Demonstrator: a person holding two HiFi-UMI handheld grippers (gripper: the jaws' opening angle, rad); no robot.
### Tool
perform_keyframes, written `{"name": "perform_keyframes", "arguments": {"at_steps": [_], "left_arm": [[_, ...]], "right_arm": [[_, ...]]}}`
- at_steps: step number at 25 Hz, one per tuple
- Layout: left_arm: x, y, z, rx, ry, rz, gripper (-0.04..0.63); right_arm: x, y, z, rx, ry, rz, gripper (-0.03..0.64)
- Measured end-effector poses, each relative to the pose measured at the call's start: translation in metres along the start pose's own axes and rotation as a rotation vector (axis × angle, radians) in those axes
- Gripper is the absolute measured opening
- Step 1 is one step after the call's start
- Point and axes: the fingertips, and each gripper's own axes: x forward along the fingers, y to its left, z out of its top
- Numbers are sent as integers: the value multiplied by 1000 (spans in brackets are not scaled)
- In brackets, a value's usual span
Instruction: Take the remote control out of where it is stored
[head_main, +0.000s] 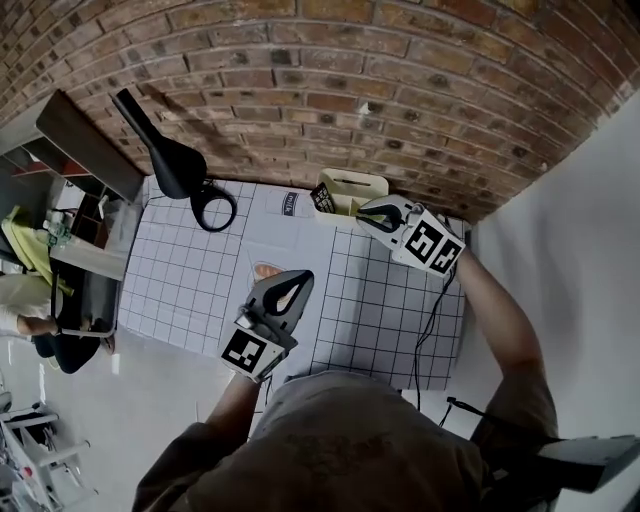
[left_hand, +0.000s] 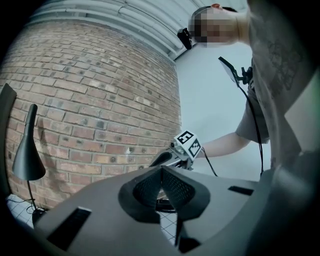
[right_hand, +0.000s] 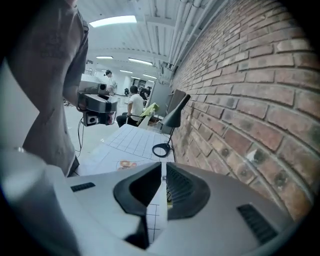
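1. Remote control (head_main: 323, 198) sticks out of one end of a cream holder (head_main: 365, 183) at the back of the table (head_main: 180, 285). It sits just ahead of the right gripper's (head_main: 368, 214) fingertips and well ahead of the left gripper's (head_main: 303, 279).
2. Right fingers (right_hand: 182, 187) are clenched together with nothing between them, so they would have to part before any grasp.
3. Left fingers (left_hand: 175, 187) are likewise pressed together and empty, hanging over the table away from the holder.
4. By its looks the remote is a light, stiff plastic bar with a smooth, possibly slick shell. It should not bend, but it could slip or twist in a loose pinch.
5. Best hold seems to be the exposed end above the holder's rim, pinched across its 2 long edges. It can then be drawn out along its own length.
6. Holder looks light too and may tip or come along, so the idle left gripper could steady it.
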Motion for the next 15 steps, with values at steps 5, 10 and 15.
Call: {"name": "perform_keyframes", "arguments": {"at_steps": [5, 10, 15], "left_arm": [[-1, 5, -7, -18, 19, 17, 5], [-3, 17, -12, -23, 29, 42, 5], [-5, 25, -19, -21, 46, 60, 5]], "right_arm": [[37, -20, -8, -42, 53, 47, 26], [65, -30, -31, -85, 127, 86, 134], [95, -34, -42, -51, 164, 147, 204]]}}
